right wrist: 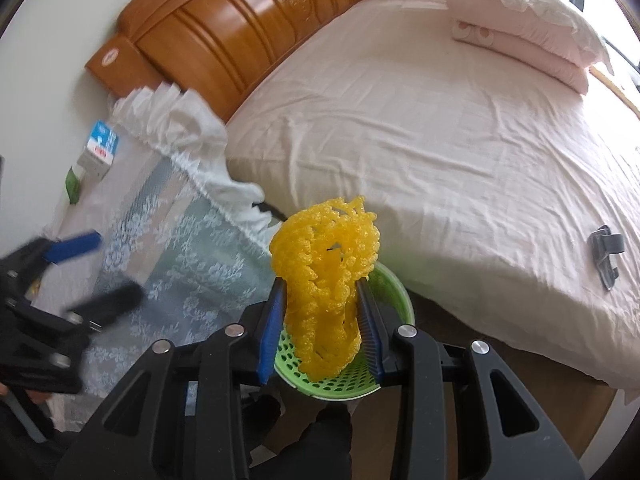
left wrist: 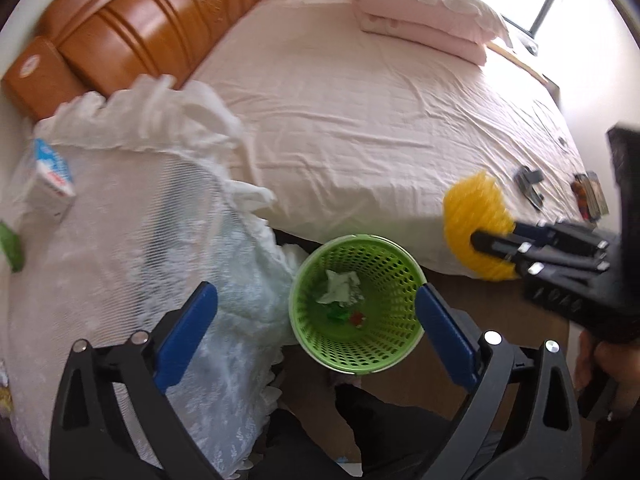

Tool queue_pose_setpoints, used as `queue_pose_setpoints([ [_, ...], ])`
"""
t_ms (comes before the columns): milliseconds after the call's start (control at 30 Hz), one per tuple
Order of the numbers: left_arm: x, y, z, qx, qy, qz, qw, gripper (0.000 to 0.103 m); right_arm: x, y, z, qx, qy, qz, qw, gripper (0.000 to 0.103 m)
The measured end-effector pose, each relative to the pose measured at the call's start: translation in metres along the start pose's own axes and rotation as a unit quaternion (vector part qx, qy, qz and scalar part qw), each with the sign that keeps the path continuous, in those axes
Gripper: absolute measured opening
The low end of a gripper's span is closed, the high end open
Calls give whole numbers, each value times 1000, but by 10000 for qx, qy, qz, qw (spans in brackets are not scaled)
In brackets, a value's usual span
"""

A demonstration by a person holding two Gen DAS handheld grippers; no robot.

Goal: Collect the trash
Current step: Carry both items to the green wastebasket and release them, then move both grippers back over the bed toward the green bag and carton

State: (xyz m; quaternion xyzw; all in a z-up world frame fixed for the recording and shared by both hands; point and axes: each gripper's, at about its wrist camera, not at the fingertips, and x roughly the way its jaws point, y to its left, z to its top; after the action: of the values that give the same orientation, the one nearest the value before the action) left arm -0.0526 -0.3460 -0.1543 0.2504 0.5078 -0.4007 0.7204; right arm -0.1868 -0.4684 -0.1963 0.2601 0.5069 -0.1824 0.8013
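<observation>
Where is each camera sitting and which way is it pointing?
Left wrist: on the left claw, angled steeply down at the green basket beside the bed; its own blue fingers stand wide apart with nothing between them, a dark trouser leg below, the right claw at right.
Right wrist: on the right claw, aimed down over the same basket, its fingers pressed on yellow foam netting; the left claw blurs at left.
Shared: basket, netting, bed, headboard, folded quilts, lace cloth.
</observation>
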Motion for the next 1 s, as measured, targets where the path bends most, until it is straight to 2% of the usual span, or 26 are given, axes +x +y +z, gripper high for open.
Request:
queue_pose_setpoints([
  [100, -12, 12, -5, -94, -105, 92, 9999, 95, 18, 13, -8, 4, 176, 73, 9998, 48],
  [133, -16, 17, -7, -124, -149, 137, 9997, 95, 23, 15, -10, 24, 218, 86, 9997, 59],
  [167, -18, 20, -8, -138, -169, 160, 9996, 95, 28, 20, -13, 56, 272, 61, 9996, 75],
  [233, -25, 26, -12, -171, -205, 207, 9994, 95, 34, 24, -16, 96, 326, -22, 9994, 90],
  [267, -26, 29, -15, -185, -220, 216, 9994, 95, 38, 28, -17, 110, 400, -59, 9991, 93],
  [400, -35, 38, -22, -259, -276, 225, 9990, 95, 39, 39, -19, 126, 486, -158, 9986, 95],
  [533, -47, 49, -28, -334, -400, 224, 9984, 95, 24, 52, -15, 112, 301, -213, 9993, 101],
  [767, -57, 66, -35, -505, -517, 181, 9972, 95, -3, 78, -1, 65, -19, -83, 9999, 101],
  [1000, -67, 93, -41, -768, -639, 325, 9945, 95, -7, 103, 8, -104, -91, 2, 9999, 101],
])
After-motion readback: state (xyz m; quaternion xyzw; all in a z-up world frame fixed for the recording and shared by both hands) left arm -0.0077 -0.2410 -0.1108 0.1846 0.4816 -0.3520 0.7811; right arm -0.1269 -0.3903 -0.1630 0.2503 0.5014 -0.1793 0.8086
